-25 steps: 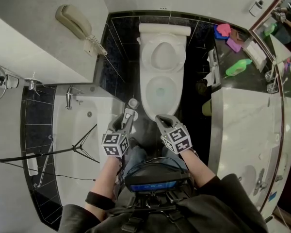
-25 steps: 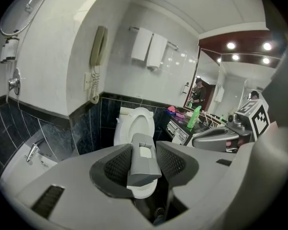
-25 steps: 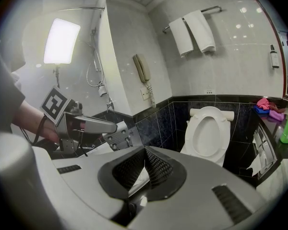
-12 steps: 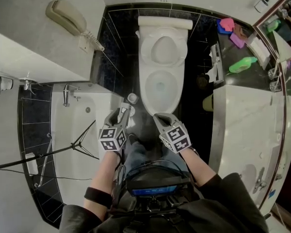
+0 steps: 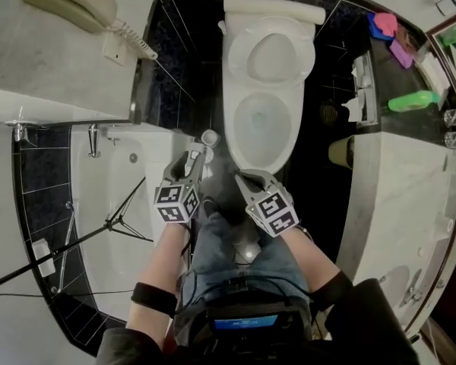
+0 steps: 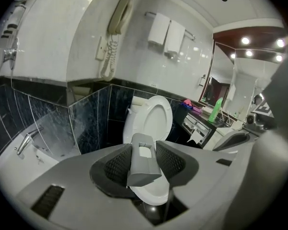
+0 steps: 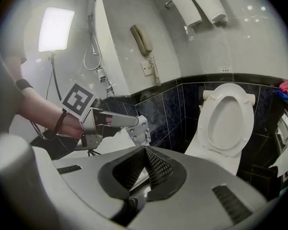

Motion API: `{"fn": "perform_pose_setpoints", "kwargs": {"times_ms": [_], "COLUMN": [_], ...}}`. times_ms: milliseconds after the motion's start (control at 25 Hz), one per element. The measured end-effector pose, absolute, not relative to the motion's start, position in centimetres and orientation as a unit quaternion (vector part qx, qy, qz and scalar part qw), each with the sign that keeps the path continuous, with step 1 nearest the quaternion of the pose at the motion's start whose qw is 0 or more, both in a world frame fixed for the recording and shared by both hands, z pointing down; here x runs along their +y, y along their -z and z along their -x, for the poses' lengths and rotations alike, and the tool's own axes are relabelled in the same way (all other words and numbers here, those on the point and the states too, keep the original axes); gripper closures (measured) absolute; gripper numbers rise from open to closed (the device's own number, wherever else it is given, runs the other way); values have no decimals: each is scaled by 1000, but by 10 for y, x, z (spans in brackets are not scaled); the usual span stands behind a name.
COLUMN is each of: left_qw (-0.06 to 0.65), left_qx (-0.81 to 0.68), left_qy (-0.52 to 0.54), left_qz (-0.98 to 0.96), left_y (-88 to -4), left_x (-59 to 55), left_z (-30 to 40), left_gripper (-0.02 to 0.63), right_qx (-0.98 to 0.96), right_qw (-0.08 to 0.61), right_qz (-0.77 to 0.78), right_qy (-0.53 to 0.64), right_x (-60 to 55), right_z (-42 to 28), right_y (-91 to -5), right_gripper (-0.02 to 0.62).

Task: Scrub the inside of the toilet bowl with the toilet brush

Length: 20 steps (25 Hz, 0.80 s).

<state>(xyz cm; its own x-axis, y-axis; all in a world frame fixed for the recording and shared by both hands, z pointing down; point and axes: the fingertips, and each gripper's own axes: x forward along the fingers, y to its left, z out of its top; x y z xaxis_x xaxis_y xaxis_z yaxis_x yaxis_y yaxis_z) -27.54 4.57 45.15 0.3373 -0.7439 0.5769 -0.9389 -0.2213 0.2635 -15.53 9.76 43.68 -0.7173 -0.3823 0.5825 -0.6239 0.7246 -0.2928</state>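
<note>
The white toilet (image 5: 267,152) stands with lid and seat raised, its bowl open, straight ahead of both grippers. My left gripper (image 5: 195,160) hovers at the bowl's near left and is shut on a grey block-shaped handle piece (image 6: 143,163) with a white inset, standing upright between the pads. Just past its tips is a small white round thing (image 5: 210,138); I cannot tell whether it belongs to the held piece. My right gripper (image 5: 249,179) hangs before the front rim, pads together, nothing in them. In the right gripper view the left gripper (image 7: 137,127) shows at the left, the toilet (image 7: 229,120) at the right.
A bathtub (image 5: 99,204) with a black tripod (image 5: 118,223) fills the left. A vanity counter (image 5: 395,196) with a green bottle (image 5: 414,99) is at the right. A wall phone (image 5: 68,2) hangs at the upper left. The person's jeans (image 5: 239,257) are below the grippers.
Both grippers have sunk and edged toward the toilet's front rim, and the toilet now looks larger and nearer. The left gripper keeps hold of the grey piece; the right stays shut.
</note>
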Motion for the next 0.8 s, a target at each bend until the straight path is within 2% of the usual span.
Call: {"fn": "perform_pose_setpoints", "kwargs": {"times_ms": [800], "left_qw": [296], "left_qx": [-568], "left_qy": [-148], "left_qz": [-754], "left_y": [-672], "left_x": [-22], "left_z": [320], "left_gripper": [436], "right_qx": [-884], "right_qw": [278], "right_qz": [-272], "right_qy": [-258], "right_x": [43], "right_z": [228], "right_y": [-660], "right_gripper": [594]}}
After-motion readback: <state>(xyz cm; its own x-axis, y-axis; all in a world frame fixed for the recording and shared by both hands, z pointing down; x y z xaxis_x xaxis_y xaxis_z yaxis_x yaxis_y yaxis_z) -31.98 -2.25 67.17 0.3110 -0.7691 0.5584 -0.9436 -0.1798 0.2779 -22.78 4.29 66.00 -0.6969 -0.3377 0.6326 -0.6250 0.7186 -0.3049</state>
